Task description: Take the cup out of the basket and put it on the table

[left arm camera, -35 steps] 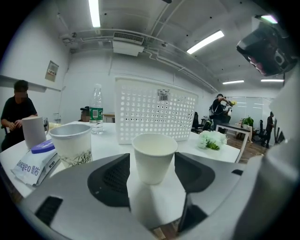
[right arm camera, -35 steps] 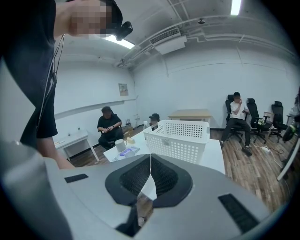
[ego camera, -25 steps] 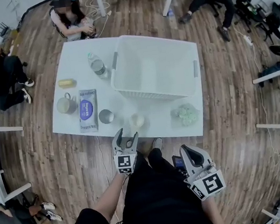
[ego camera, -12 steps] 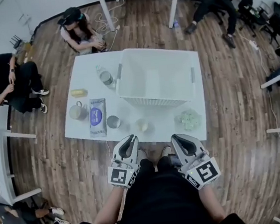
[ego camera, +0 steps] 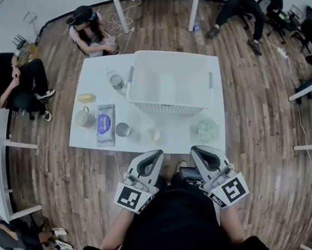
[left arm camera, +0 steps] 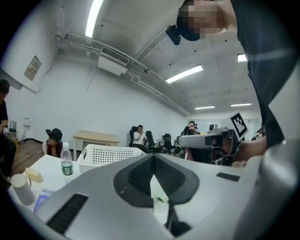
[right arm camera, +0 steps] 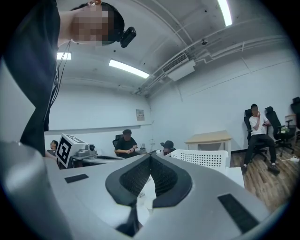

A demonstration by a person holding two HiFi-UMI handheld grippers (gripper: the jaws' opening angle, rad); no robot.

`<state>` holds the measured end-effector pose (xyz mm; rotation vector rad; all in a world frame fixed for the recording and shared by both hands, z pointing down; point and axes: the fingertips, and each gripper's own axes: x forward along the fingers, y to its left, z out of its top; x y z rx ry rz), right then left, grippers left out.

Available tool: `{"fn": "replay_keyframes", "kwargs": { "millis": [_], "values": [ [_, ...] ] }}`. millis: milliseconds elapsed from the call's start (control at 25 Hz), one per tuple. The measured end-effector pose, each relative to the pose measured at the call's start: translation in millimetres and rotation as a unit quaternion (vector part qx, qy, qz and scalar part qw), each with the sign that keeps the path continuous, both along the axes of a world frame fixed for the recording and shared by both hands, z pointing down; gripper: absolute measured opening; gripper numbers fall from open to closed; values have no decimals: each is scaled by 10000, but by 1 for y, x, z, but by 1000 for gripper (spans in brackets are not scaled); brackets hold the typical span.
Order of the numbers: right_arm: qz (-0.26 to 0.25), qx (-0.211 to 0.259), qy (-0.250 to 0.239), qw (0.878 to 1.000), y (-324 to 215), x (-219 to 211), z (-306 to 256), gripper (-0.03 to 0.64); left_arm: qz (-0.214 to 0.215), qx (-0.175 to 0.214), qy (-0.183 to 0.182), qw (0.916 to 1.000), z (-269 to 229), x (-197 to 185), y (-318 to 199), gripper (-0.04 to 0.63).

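**A:** Where are the grippers?

**B:** The left gripper (ego camera: 154, 155) and right gripper (ego camera: 197, 150) are held by the person's body, short of the white table (ego camera: 177, 140). Both pairs of jaws are pressed together and empty. The left's just closed on nothing.

**A:** And the cup?

**B:** The white basket (ego camera: 170, 80) looks empty. A mug (ego camera: 83, 117) and a small pale cup (ego camera: 155, 134) stand on the table, so the grippers are probably parked because the job is done.

Too blurred to identify: a small pale object (ego camera: 154, 134) on the white table (ego camera: 174, 135), and the washed-out interior of the white plastic basket (ego camera: 165, 107).
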<state>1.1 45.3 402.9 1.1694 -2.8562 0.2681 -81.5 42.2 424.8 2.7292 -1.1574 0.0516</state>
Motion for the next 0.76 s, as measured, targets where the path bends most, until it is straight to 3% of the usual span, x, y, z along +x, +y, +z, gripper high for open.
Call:
{"fn": "replay_keyframes", "kwargs": {
  "millis": [760],
  "values": [
    [393, 15, 31, 9992, 7, 30, -5, 25, 372, 83, 29, 9993, -2, 23, -5, 9]
  ]
}}
